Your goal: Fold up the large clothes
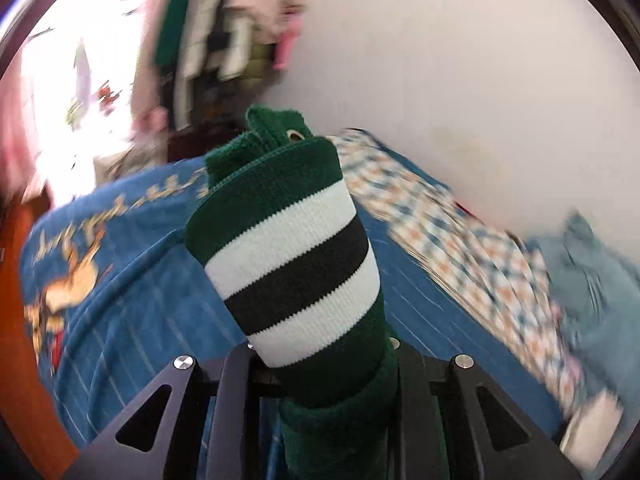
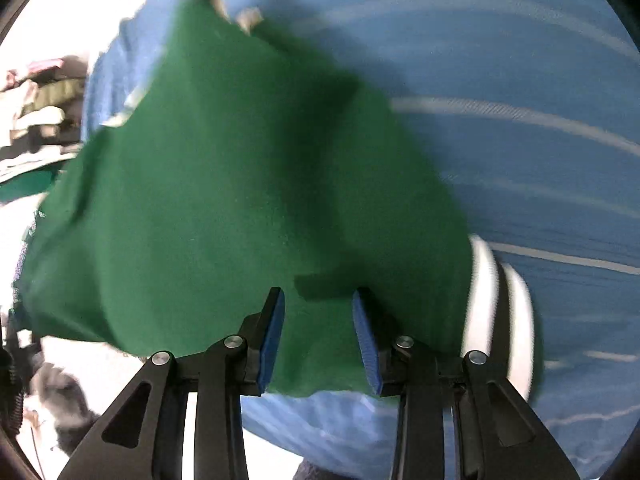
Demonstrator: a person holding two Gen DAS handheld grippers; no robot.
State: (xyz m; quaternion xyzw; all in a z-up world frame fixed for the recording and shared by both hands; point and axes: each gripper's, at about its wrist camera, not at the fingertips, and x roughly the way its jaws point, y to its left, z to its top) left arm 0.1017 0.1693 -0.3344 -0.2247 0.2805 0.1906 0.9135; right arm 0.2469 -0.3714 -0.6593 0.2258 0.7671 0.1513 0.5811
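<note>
A dark green knit garment with white and black striped ribbing point(image 1: 292, 256) fills the middle of the left wrist view. My left gripper point(image 1: 324, 368) is shut on its striped band, which drapes over the fingers and hides them. In the right wrist view the green garment point(image 2: 240, 184) hangs over the blue bed, its striped hem point(image 2: 500, 316) at the right. My right gripper point(image 2: 319, 300) is open, its blue pads point(image 2: 272, 336) standing apart just in front of the green cloth without pinching it.
A blue bedsheet with white stripes point(image 2: 520, 140) and a cartoon print point(image 1: 76, 272) covers the bed. A checked cloth point(image 1: 460, 240) and a light blue garment point(image 1: 588, 272) lie by the white wall. Piled clothes point(image 1: 208, 32) sit beyond the bed.
</note>
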